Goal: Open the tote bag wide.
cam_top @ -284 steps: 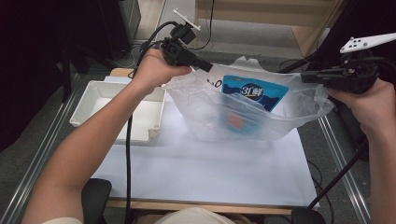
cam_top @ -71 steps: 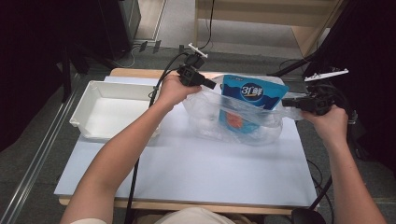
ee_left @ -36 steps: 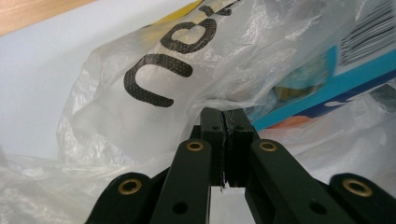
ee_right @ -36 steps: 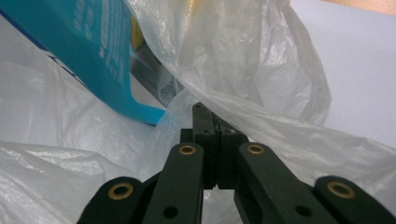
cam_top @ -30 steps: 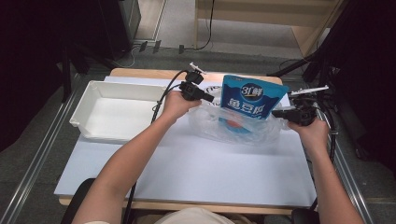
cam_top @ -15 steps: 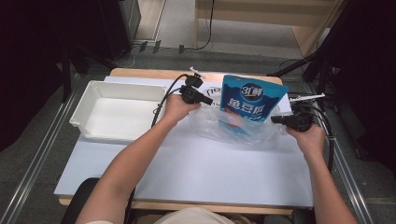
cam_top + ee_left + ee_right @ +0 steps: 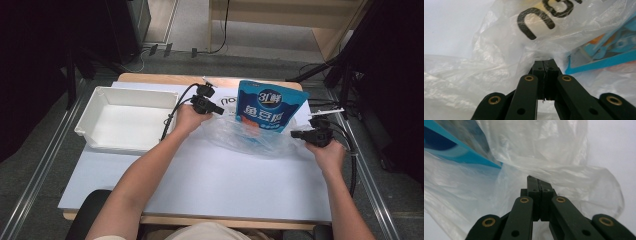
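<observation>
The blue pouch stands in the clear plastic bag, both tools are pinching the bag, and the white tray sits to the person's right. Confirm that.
One error: the white tray sits to the person's left, as the high view shows. The rest holds: the blue pouch stands in the clear plastic bag, and the left tool and right tool pinch it.

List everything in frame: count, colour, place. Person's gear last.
pouch: 1, blue with white print, standing in the bag, far centre-right of table
bag: 1, clear plastic with black lettering, bunched low around the pouch, pinched at both sides
tray: 1, white, empty, left side of table
table: 1, white top with wooden edge
cables on floor: several, black, beyond the table
left gripper: 1, black, jaws shut on the bag's left edge
right gripper: 1, black, jaws shut on the bag's right edge
forearms: 2, bare, coming in from the bottom
</observation>
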Available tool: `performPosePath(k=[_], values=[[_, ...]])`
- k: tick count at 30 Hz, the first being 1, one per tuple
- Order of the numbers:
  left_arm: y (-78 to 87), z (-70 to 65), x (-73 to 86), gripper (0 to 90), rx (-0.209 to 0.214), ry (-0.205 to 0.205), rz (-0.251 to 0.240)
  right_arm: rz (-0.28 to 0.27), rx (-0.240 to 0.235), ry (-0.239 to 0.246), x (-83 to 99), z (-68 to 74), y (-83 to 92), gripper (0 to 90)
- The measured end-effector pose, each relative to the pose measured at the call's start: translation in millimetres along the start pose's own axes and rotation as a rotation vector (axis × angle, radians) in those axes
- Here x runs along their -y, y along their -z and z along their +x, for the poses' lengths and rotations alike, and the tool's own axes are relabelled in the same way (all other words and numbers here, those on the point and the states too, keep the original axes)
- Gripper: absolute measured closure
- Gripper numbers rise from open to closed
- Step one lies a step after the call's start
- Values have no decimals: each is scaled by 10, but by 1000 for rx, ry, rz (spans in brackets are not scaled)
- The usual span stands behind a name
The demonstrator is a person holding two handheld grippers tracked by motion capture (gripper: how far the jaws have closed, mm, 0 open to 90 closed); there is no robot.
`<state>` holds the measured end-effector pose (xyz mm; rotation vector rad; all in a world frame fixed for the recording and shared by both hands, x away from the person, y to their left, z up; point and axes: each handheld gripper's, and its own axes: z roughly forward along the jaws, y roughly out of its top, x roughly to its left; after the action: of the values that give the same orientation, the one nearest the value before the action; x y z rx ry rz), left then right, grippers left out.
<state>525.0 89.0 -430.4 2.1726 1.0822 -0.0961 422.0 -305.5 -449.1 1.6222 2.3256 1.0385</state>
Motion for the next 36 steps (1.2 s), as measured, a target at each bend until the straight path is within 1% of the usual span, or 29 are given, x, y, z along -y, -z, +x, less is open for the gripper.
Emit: performPosePath(k=[3,5,7,8,9,11,12,13,16,18,20,24,25,29,30,31,32,34,36], values=[[-18,45,27,900,-10,12,-2,5,10,-14,47,-38,-11,900],[-33,71,42,900,-13,21,-5,11,31,-18,83,-71,-19,900],[-50,91,55,900,-19,31,-10,14,35,-29,116,-97,-29,900],[-56,97,59,900,-19,30,-12,20,36,-32,130,-110,-31,900],[-66,103,63,900,-24,30,-12,17,40,-31,144,-116,-33,900],[-87,113,73,900,-29,32,-19,3,33,-29,185,-147,-41,900],[-99,119,77,900,-32,32,-20,4,32,-36,205,-167,-45,900],[-110,124,82,900,-35,28,-18,5,33,-45,227,-182,-51,900],[-149,126,94,900,-46,19,-9,-2,42,-50,273,-220,-45,900],[-169,127,99,900,-50,13,-4,2,66,-38,278,-208,-30,900],[-183,125,102,900,-55,21,-9,9,82,-23,290,-208,-12,900],[-199,146,112,900,-70,11,3,2,84,-27,326,-248,20,900],[-205,150,114,900,-71,20,-3,1,89,-28,330,-258,28,900],[-211,176,121,900,-80,33,5,2,99,-40,341,-290,52,900],[-207,187,125,900,-79,33,8,3,98,-39,343,-297,55,900],[-204,199,128,900,-75,34,9,4,98,-50,348,-300,62,900],[-204,205,134,900,-78,45,2,4,95,-46,351,-310,66,900],[-200,220,142,900,-75,53,-2,3,96,-51,358,-323,74,900],[-195,223,145,900,-80,50,-2,2,93,-55,362,-334,77,900]])
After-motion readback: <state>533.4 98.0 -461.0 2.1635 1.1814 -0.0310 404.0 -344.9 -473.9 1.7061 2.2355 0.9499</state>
